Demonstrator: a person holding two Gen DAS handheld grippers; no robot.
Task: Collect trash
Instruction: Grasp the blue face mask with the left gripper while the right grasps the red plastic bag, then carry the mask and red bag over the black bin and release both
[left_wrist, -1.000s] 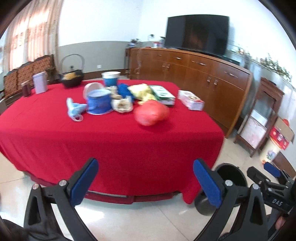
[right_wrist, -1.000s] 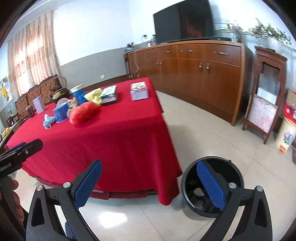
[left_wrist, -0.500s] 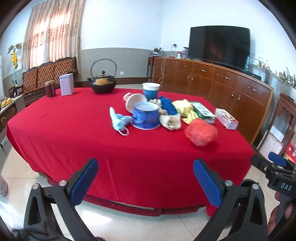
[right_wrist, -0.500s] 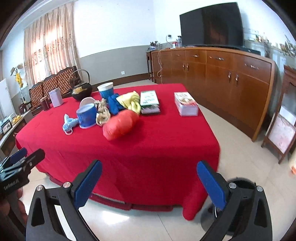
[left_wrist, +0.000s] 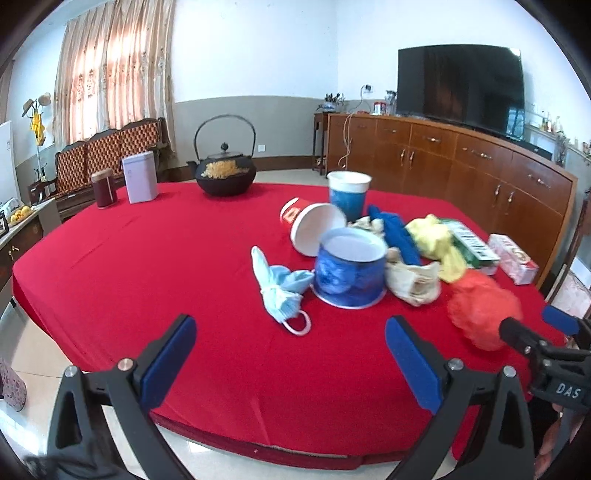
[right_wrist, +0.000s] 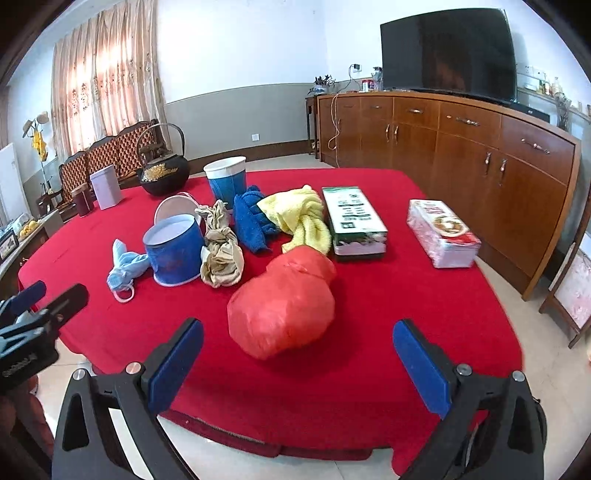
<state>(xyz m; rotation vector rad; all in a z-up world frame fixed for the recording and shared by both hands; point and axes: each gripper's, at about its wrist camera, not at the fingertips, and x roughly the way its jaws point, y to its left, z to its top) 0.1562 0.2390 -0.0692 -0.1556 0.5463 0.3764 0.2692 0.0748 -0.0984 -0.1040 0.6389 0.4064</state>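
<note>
Trash lies on the red table (left_wrist: 147, 266): a light blue face mask (left_wrist: 280, 291) (right_wrist: 123, 267), a blue paper bowl (left_wrist: 349, 271) (right_wrist: 173, 249), a tipped red-and-white cup (left_wrist: 312, 225), a beige crumpled wad (right_wrist: 221, 251), a red plastic bag (right_wrist: 284, 302) (left_wrist: 484, 314), and blue (right_wrist: 251, 218) and yellow (right_wrist: 299, 214) cloths. My left gripper (left_wrist: 290, 363) is open and empty, just short of the mask. My right gripper (right_wrist: 297, 367) is open and empty, just short of the red bag.
A black teapot (left_wrist: 225, 173), a tin (left_wrist: 139, 177) and a jar (left_wrist: 104, 188) stand at the table's far side. A green box (right_wrist: 352, 221) and a tissue pack (right_wrist: 441, 232) lie to the right. A blue cup (right_wrist: 226, 179) stands upright. A wooden sideboard (right_wrist: 461, 147) with a TV lines the right wall.
Both grippers have swung up from the floor and the black bin and closed in on the table. The trash now looms larger. Both stay open and empty.
</note>
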